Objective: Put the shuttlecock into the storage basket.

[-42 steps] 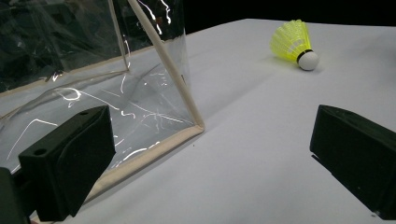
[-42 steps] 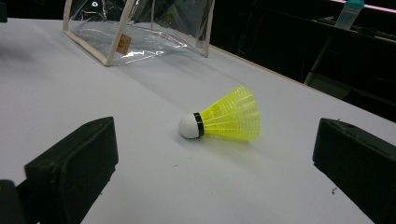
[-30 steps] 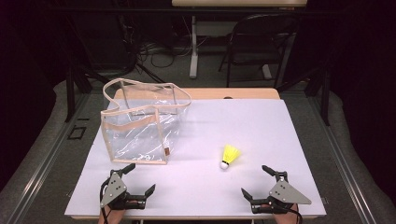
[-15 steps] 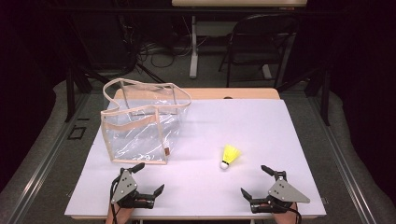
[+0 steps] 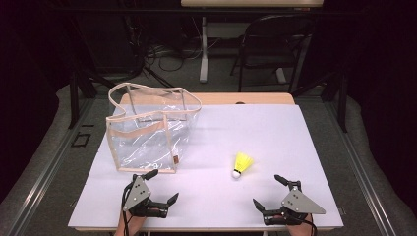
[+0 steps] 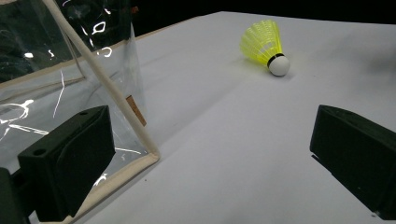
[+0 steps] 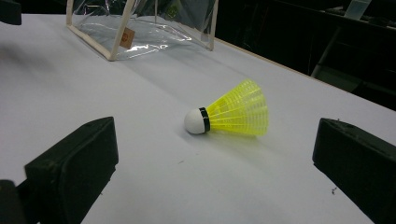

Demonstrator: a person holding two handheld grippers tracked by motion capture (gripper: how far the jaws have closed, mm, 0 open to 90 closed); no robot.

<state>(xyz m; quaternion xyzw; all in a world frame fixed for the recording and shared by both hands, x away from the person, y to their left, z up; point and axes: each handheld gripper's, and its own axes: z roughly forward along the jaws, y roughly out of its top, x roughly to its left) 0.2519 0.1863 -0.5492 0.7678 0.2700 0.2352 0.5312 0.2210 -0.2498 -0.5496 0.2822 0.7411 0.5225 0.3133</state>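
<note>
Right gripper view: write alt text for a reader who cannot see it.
A yellow shuttlecock lies on its side on a white table, straight ahead between the right gripper's two open black jaws. A clear plastic bag with beige trim stands farther back.

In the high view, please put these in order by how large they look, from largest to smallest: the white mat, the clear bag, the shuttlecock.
1. White mat, covering most of the table.
2. Clear bag, standing on the mat's far left part.
3. Shuttlecock, the smallest by far, lying on its side on the mat.
The gaps are plain, so distance from the camera does not change this order.
</note>
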